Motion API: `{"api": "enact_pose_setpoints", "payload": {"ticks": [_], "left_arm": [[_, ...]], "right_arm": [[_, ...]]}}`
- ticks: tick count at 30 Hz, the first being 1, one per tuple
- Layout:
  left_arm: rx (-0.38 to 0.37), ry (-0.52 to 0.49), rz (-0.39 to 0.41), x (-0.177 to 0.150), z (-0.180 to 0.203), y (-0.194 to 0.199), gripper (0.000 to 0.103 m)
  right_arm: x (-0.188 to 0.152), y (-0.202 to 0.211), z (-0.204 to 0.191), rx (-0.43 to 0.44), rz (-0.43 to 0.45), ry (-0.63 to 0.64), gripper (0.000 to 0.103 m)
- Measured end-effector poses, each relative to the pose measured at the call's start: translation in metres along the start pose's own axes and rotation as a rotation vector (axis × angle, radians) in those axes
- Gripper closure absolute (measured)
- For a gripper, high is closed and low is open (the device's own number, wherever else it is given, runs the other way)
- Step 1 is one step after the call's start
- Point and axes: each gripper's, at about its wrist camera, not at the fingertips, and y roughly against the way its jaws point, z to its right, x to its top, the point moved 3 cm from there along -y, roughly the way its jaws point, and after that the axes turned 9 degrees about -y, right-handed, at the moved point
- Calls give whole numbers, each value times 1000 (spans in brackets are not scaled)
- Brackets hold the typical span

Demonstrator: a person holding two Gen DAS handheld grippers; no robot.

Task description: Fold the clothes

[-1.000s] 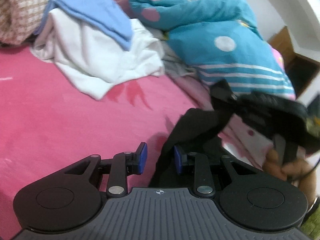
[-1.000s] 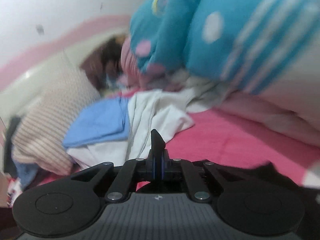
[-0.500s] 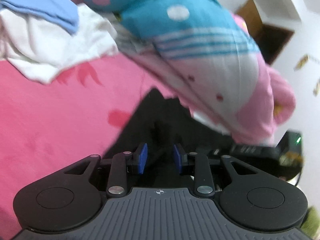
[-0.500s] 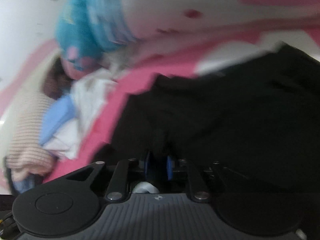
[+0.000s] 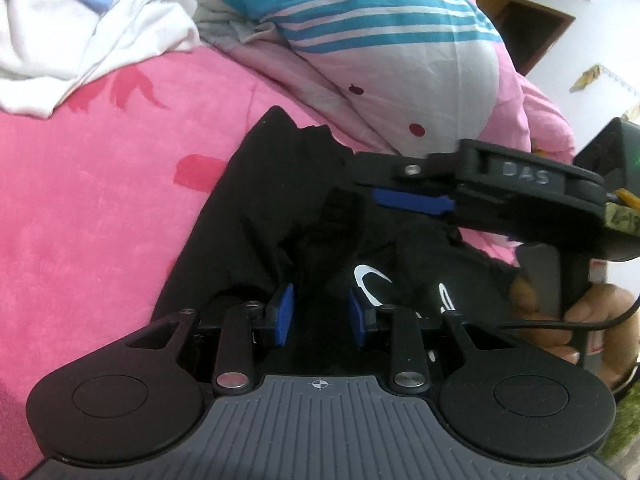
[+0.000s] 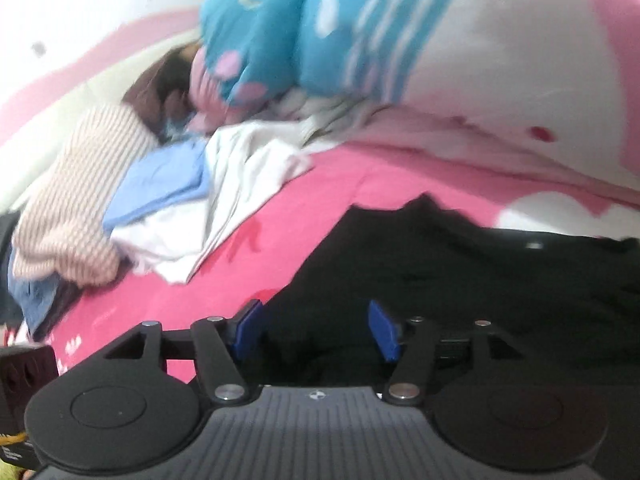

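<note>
A black garment with a white printed logo lies crumpled on the pink bed sheet. My left gripper hangs low over it, jaws a little apart, black cloth showing in the gap and the pads not pressing on it. In the right wrist view the same garment fills the lower right. My right gripper is over its near edge; its jaws are opening and stand wide, with cloth below them, not gripped. In the left wrist view one of its blue pads reaches in from the right.
A pile of white and light blue clothes lies at the far left, next to a striped cloth. A bulky blue, white and pink duvet borders the garment behind. A person's hand holds the right gripper's handle.
The right gripper, shut on black cloth a second ago, has opened wide over the garment. The garment now lies spread on the sheet. The left gripper swung right and down over it.
</note>
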Motion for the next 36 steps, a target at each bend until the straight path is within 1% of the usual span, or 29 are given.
{"api": "enact_pose_setpoints", "payload": {"ticks": [2,7,12,15,18,20,21,23,24,26,30,33,36], "left_arm": [[-5,7,-3,0,0,1,73],[6,-33,-10,0,5,3,73],[30,-89,-8,-2,11,2,73],[50,-126,-10,-3,15,1,73],[67,-160,-8,-5,19,0,73],[72,-172,-8,-5,20,-1,73],[72,-174,-7,-5,20,-1,73],[73,-178,-7,-5,20,-1,73],[73,-181,-7,-5,20,-1,73],[78,-198,-6,-4,21,0,73],[79,-282,-2,-7,32,6,73],[79,-345,-8,-11,39,9,73],[76,-390,-20,-14,43,10,73]], "right_arm": [[0,-5,-2,0,-3,-8,42],[4,-9,0,-21,3,-21,44],[7,8,-3,-7,16,-46,44],[-3,17,-11,-11,6,0,43],[-12,12,-19,-29,-22,46,43],[-13,4,-21,-39,-40,60,46],[-14,-1,-21,-44,-50,61,52],[-14,-8,-18,-60,-67,57,74],[-15,-9,-16,-73,-67,53,92],[-21,-3,-12,-67,-48,35,92],[-42,22,-1,-54,-22,-26,93],[-56,36,16,-35,-42,-139,92],[-69,46,41,14,-79,-293,91]]}}
